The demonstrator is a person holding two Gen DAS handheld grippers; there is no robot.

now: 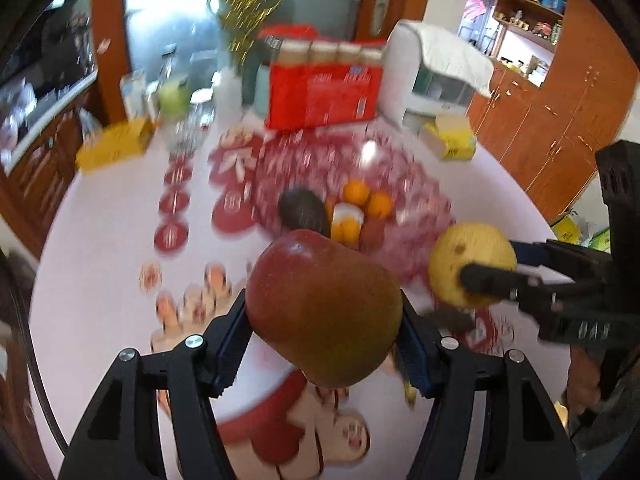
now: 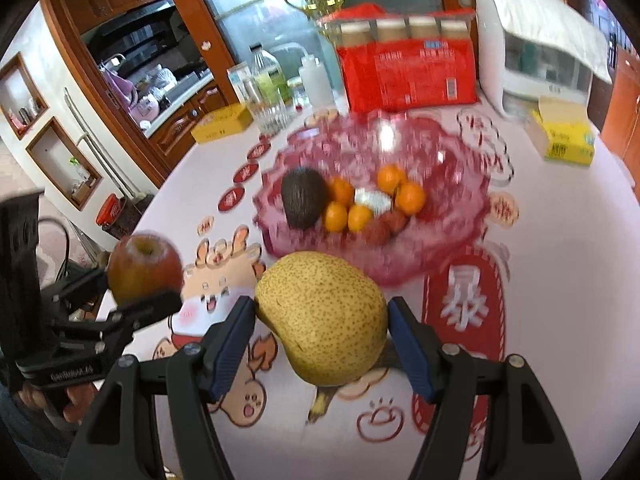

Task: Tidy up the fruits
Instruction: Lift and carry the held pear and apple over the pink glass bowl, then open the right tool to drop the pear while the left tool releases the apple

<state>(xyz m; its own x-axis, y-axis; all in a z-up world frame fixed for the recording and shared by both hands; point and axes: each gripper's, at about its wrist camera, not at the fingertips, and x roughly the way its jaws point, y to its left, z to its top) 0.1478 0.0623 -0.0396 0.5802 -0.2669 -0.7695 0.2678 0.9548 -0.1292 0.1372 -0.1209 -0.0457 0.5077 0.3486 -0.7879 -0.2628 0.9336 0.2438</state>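
Left gripper (image 1: 324,316) pinches apple (image 1: 320,312), right gripper (image 2: 320,320) pinches pear (image 2: 320,316); pink bowl (image 2: 460,216) lies beyond both, frame centre, nearer the right

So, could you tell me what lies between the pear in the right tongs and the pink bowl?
Only bare patterned tablecloth, seen in the right wrist view, between pear and pink bowl.

Back of the table is pretty cluttered: a big red carton (image 2: 408,76) with a row of jars on top, a white appliance (image 2: 520,52) under a cloth to its right, and a yellow tissue box (image 2: 562,136) in front of that. Left side has a clear bottle (image 2: 266,80), a white squeeze bottle (image 2: 316,78) and a flat yellow box (image 2: 222,124) (label's too blurry to read). Wooden cabinets (image 1: 560,120) behind.
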